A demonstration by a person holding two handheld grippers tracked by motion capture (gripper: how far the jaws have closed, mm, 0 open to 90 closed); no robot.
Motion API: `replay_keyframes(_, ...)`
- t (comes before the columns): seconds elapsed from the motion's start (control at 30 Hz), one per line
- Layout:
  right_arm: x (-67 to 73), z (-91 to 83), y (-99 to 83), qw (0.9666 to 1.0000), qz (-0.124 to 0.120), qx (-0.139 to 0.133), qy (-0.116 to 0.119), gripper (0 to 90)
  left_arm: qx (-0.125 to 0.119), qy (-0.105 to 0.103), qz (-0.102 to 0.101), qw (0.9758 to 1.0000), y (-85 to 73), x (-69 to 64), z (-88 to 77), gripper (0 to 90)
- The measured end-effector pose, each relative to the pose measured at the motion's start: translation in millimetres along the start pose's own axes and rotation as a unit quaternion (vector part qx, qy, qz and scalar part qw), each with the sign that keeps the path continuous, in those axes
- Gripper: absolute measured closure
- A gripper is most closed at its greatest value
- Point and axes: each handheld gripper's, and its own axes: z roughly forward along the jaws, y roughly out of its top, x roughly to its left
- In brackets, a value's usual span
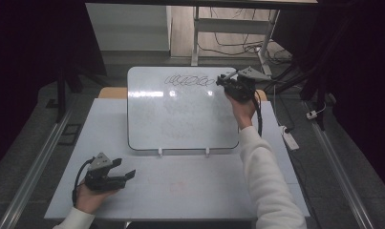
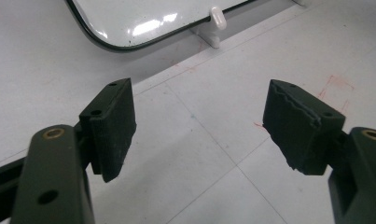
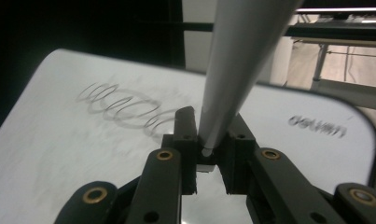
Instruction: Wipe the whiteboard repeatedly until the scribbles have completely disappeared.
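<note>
- High view: the grey, tapered marker-like tool (image 1: 227,76) sits pinched in the right gripper (image 1: 230,81), at the upper right corner of the white, rounded-corner whiteboard (image 1: 180,119) propped on small white clips. Its long axis runs roughly level, tip pointing left toward the looped black scribble (image 1: 189,80) along the board's top edge.
- High view: the scribble lies just left of the tool's tip, so the right hand (image 1: 242,107) is far the nearer; the left gripper (image 1: 125,169) rests well apart on the pale grey table (image 1: 180,191), near its front left.
- Left gripper view: jaws spread wide, nothing between them; the board's lower corner and one white clip (image 2: 216,21) lie ahead.
- Right gripper view: jaws pressed together on the tool's narrow end (image 3: 209,144), its body rising up and away; the scribble (image 3: 125,107) lies left of it, on the board surface. Whether the tip touches the board cannot be told.
</note>
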Motion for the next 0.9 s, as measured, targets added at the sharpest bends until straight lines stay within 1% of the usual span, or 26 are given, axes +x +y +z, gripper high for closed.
replay_keyframes(0.1,-4.2,10.3,0.8,1.0000,0.002,-0.002,-0.001,78.3,-0.001,0.001,-0.002,1.0000,0.0,0.9,0.1,25.9)
replay_keyframes(0.2,-1.8,20.3,-1.8,0.9999,-0.010,0.010,0.000,78.4,-0.002,0.002,-0.003,1.0000,-0.1,1.8,0.2,26.0)
replay_keyframes(0.27,3.1,24.3,-6.1,0.9997,-0.003,0.013,0.018,78.3,-0.002,0.003,-0.004,1.0000,-0.2,2.1,0.6,26.0)
replay_keyframes(0.3,7.2,26.0,-8.7,0.9994,-0.005,0.017,0.032,78.3,-0.001,0.004,-0.004,1.0000,-0.1,2.4,0.6,26.0)
replay_keyframes(0.33,11.8,27.8,-10.9,0.9985,-0.011,0.023,0.047,78.4,-0.001,0.004,-0.005,1.0000,-0.1,2.4,0.9,26.0)
replay_keyframes(0.37,15.8,29.2,-12.2,0.9977,-0.022,0.029,0.056,78.4,-0.001,0.004,-0.005,1.0000,-0.1,2.4,0.9,26.0)
replay_keyframes(0.4,17.7,29.2,-12.0,0.9976,-0.033,0.031,0.053,78.4,-0.001,0.005,-0.004,1.0000,-0.2,2.0,0.8,26.0)
replay_keyframes(0.43,15.9,29.2,-10.7,0.9977,-0.036,0.031,0.049,78.4,-0.002,0.005,-0.004,1.0000,-0.3,1.8,0.5,26.0)
replay_keyframes(0.47,12.1,28.1,-8.8,0.9984,-0.034,0.024,0.037,78.4,-0.002,0.004,-0.004,1.0000,-0.4,1.4,0.2,26.0)
replay_keyframes(0.53,-0.2,24.5,-4.4,0.9998,-0.016,0.004,0.007,78.4,-0.003,0.005,-0.003,1.0000,-0.3,0.8,-0.3,26.1)
replay_keyframes(0.57,-5.2,22.8,-3.4,1.0000,-0.004,-0.004,0.000,78.4,-0.003,0.005,-0.002,1.0000,-0.1,0.8,-0.2,26.1)
replay_keyframes(0.6,-5.2,22.8,-3.4,1.0000,-0.004,-0.004,0.000,78.4,-0.003,0.005,-0.002,1.0000,-0.1,0.8,-0.2,26.1)
replay_keyframes(0.63,-6.1,22.3,-5.7,0.9999,0.007,-0.006,0.007,78.4,-0.003,0.004,-0.002,1.0000,0.2,1.2,0.4,26.1)
replay_keyframes(0.67,-2.1,23.5,-8.4,0.9998,0.000,0.002,0.022,78.4,-0.002,0.004,-0.002,1.0000,0.3,1.4,0.8,26.1)
replay_keyframes(0.7,4.2,25.4,-11.8,0.9990,-0.011,0.011,0.043,78.4,-0.002,0.004,-0.002,1.0000,0.3,1.4,0.8,26.1)
replay_keyframes(0.73,10.6,26.9,-14.7,0.9978,-0.025,0.022,0.058,78.4,-0.001,0.004,-0.003,1.0000,0.4,1.9,1.2,26.0)
replay_keyframes(0.77,14.6,27.7,-16.3,0.9968,-0.040,0.026,0.064,78.4,-0.001,0.004,-0.003,1.0000,0.4,1.9,1.2,26.1)
replay_keyframes(0.8,15.1,27.5,-15.7,0.9967,-0.047,0.027,0.060,78.4,-0.001,0.004,-0.003,1.0000,0.3,1.7,1.2,26.1)
replay_keyframes(0.83,12.3,26.9,-13.6,0.9973,-0.044,0.026,0.054,78.4,-0.001,0.004,-0.003,1.0000,0.3,1.7,1.2,26.1)
replay_keyframes(0.87,7.6,25.0,-10.8,0.9985,-0.041,0.016,0.032,78.4,-0.002,0.005,-0.002,1.0000,0.2,1.0,0.5,26.1)
replay_keyframes(0.9,1.2,23.0,-8.0,0.9994,-0.031,0.007,0.013,78.4,-0.003,0.005,-0.002,1.0000,0.3,1.0,0.2,26.1)
